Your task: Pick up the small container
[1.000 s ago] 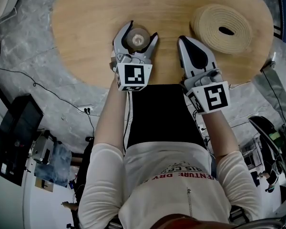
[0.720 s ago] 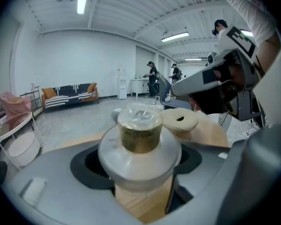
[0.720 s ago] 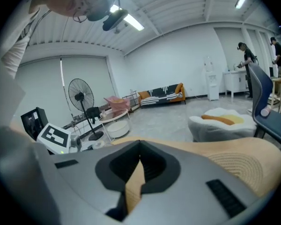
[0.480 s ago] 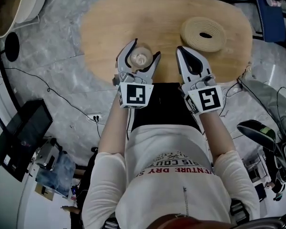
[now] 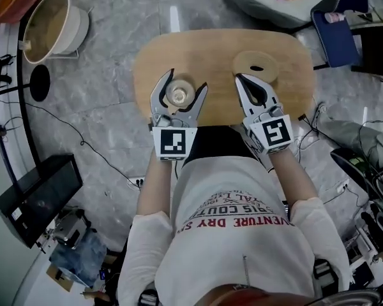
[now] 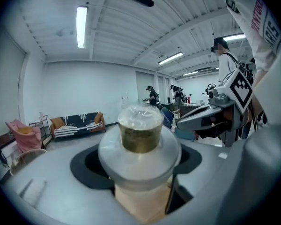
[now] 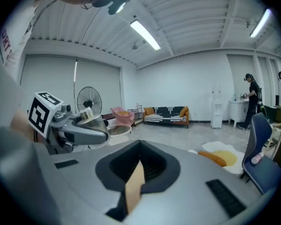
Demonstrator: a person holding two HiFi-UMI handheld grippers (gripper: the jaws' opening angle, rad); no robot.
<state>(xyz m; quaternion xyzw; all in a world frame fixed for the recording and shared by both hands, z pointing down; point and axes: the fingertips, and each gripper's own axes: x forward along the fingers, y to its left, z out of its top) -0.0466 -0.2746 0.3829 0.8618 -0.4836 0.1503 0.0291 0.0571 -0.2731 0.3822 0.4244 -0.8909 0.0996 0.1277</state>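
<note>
The left tongs [image 5: 185, 83] are gripping the 1 small container [image 5: 177, 95] by its round sides, jaws standing wide around it, at center-left of the head view over the bench [image 5: 210, 50]. It is looking light and smooth, perhaps slippery, its thin clear top probably denting easily, so the wide lower body is seeming the safest hold. The right tongs [image 5: 242, 81] are sitting pressed together, carrying nothing, near 1 woven ring [image 5: 256, 64]. 2 tongs are showing.

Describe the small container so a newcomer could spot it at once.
Find the oval wooden table. Over its near edge, the left hand-held gripper clamps the small container. It is a translucent pot, unlike the flat woven ring to its right.
</note>
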